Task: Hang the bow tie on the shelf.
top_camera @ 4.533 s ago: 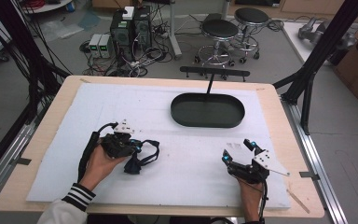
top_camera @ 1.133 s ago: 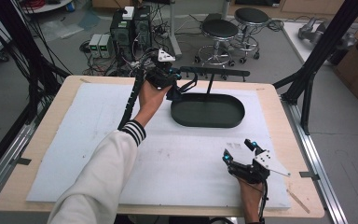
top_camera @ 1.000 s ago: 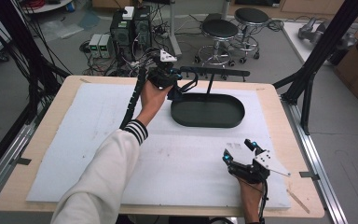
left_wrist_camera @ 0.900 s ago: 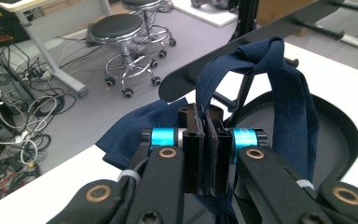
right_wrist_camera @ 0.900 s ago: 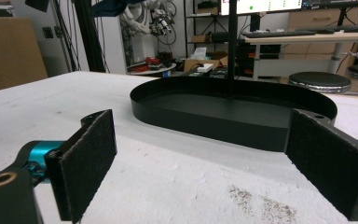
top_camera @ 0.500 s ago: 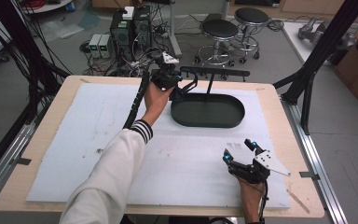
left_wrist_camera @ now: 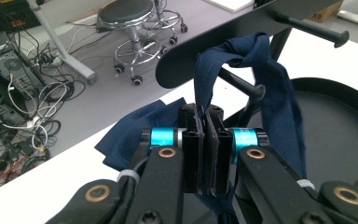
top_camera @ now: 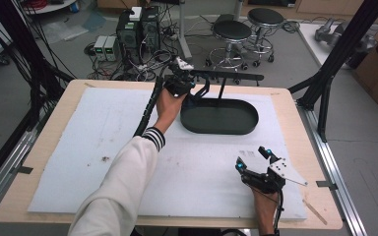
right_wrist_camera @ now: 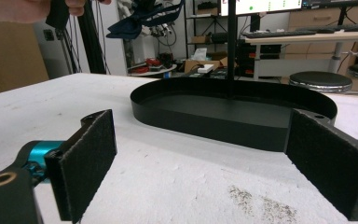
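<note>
The left gripper is clamped on a dark blue cloth, its two jaws pressed together with a fold of the fabric pinched between the pads. From the jaws the cloth rises and drapes over a peg of the black rack, then hangs down again on the right beside the gripper; another part of it bunches to the left, behind the jaws. In the high view the left gripper is at the far side of the table, just left of the rack's upright post and above the far left end of the black oval tray.

The right gripper rests on the white mat at the near right, well apart from the tray; in its own view the right gripper has its jaws standing wide apart with nothing between them.

Counted: one cloth, one tray, one rack with two pegs in view, two grippers, two stools on the floor beyond the table.
</note>
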Tool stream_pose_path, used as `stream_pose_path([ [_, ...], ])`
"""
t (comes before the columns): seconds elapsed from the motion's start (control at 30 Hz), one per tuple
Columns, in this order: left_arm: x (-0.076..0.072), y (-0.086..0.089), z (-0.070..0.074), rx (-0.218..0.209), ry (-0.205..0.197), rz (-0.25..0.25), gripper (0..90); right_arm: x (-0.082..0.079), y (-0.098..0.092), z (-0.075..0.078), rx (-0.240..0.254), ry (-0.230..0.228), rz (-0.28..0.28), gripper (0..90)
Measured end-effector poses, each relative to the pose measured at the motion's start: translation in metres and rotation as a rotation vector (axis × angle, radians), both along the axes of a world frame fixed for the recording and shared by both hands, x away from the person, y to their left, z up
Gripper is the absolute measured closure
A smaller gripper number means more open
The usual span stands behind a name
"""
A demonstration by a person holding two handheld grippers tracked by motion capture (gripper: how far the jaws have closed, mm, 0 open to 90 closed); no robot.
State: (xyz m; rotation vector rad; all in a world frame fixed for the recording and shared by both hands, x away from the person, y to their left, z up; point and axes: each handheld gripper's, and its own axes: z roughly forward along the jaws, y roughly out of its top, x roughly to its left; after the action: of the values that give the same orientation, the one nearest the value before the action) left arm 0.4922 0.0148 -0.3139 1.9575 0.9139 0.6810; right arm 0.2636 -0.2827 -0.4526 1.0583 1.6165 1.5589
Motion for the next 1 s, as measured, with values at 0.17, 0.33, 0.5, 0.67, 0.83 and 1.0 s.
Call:
stream_pose_path([
  [0.17, -0.001, 0.000, -0.002, 0.009, -0.009, 0.026, 80.6, 0.000, 0.000, 0.000, 0.000, -0.007, -0.001, 8.2],
  [0.33, -0.003, 0.003, -0.004, 0.029, -0.015, 0.066, 63.1, 0.000, -0.001, 0.000, 0.010, -0.002, -0.003, 8.2],
  [0.5, -0.002, 0.004, -0.004, -0.013, 0.016, 0.029, 34.6, 0.000, -0.001, 0.000, 0.011, -0.002, -0.004, 8.2],
  [0.67, -0.004, 0.021, -0.001, -0.139, 0.094, -0.069, 21.9, -0.001, -0.001, 0.000, 0.015, -0.008, 0.001, 8.1],
  [0.83, -0.018, 0.044, 0.003, -0.179, 0.058, -0.076, 15.5, -0.001, -0.001, -0.001, 0.006, -0.019, 0.007, 8.1],
  [1.0, -0.046, 0.093, 0.017, -0.198, -0.024, -0.115, 14.5, -0.001, -0.001, 0.000, 0.011, -0.010, 0.010, 8.2],
])
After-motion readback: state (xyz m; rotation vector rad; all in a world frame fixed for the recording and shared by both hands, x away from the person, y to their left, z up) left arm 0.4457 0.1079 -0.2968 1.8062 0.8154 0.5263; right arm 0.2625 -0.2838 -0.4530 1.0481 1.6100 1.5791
